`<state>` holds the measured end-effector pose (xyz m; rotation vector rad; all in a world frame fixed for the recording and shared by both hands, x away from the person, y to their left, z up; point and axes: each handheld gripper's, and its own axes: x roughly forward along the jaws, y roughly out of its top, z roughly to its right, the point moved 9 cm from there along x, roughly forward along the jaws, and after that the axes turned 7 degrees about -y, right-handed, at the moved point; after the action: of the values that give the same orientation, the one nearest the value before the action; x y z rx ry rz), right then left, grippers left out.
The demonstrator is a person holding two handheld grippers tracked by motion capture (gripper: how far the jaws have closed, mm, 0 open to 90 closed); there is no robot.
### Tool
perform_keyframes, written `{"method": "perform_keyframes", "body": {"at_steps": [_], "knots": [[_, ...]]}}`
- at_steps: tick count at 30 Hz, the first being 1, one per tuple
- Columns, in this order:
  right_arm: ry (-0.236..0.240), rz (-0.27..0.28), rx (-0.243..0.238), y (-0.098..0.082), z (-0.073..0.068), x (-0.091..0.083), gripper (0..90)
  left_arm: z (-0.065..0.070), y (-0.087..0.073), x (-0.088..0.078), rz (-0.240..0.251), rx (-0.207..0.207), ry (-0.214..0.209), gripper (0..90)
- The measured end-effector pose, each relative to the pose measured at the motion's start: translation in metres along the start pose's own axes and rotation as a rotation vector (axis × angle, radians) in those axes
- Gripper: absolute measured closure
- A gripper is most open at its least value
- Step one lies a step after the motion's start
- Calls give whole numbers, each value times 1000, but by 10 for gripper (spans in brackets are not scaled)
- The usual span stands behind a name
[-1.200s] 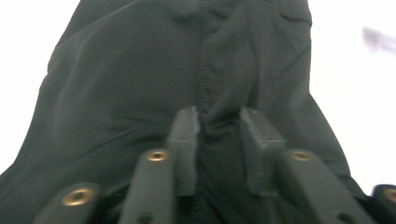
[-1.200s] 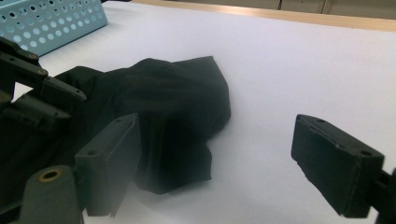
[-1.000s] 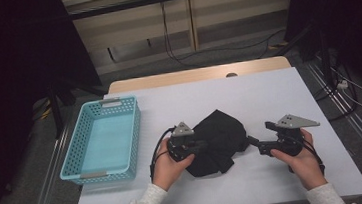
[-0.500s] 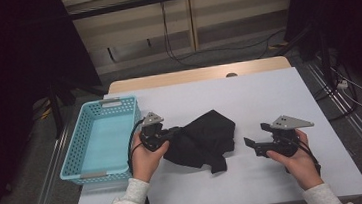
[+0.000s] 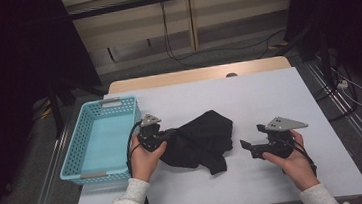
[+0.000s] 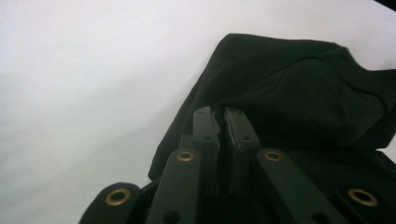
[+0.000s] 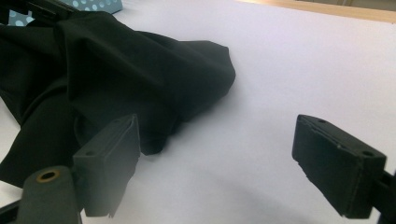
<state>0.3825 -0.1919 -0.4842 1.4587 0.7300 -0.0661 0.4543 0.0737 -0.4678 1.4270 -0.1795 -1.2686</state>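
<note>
A: While your left gripper (image 5: 168,136) has its jaws pinched on the edge of the black cloth (image 5: 200,141), what might slip?

B: You grip only a thin fold, so a quick pull toward the blue basket (image 5: 100,140) could tug it free, or the trailing end could drag and catch on the basket rim

A: And your right gripper (image 5: 246,146)?

B: Its jaws stand wide apart with nothing between them, just beside the cloth. The cloth lies crumpled mid-table (image 5: 268,93), dark, soft, bunched in loose folds, with one tail pointing toward you
</note>
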Motion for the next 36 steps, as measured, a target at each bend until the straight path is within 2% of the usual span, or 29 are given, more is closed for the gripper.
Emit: {"method": "perform_keyframes", "body": {"at_steps": [3,6,7,10,13,16,18,21,23,26,30,32,36], "knots": [[1,-1,-3,0,-1,0,149,8,7,-3,10,19,-30,748],[3,0,-4,0,-1,0,148,20,16,-6,36,44,-52,579],[3,-1,-4,0,-1,1,148,24,18,-6,40,55,-71,564],[6,-3,-7,0,-2,1,148,40,19,0,32,86,-122,437],[9,-2,-7,0,-3,1,148,56,15,11,-2,112,-164,402],[8,-4,-6,0,-3,1,148,69,9,25,-28,149,-180,385],[8,-5,-2,-1,-3,1,147,74,6,33,-34,150,-181,349],[8,-7,-4,-1,-3,1,147,79,3,42,-41,155,-195,352],[8,-8,-5,-1,-3,1,147,81,0,46,-52,164,-194,359],[7,-10,-5,-1,-3,1,147,82,-5,52,-76,171,-187,453],[8,-13,-6,-2,-3,2,147,80,-12,58,-101,163,-201,751],[8,-14,-7,-2,-3,2,147,78,-12,57,-99,142,-197,830],[8,-16,-9,-3,-3,2,147,72,-4,47,-74,108,-185,869]]}}
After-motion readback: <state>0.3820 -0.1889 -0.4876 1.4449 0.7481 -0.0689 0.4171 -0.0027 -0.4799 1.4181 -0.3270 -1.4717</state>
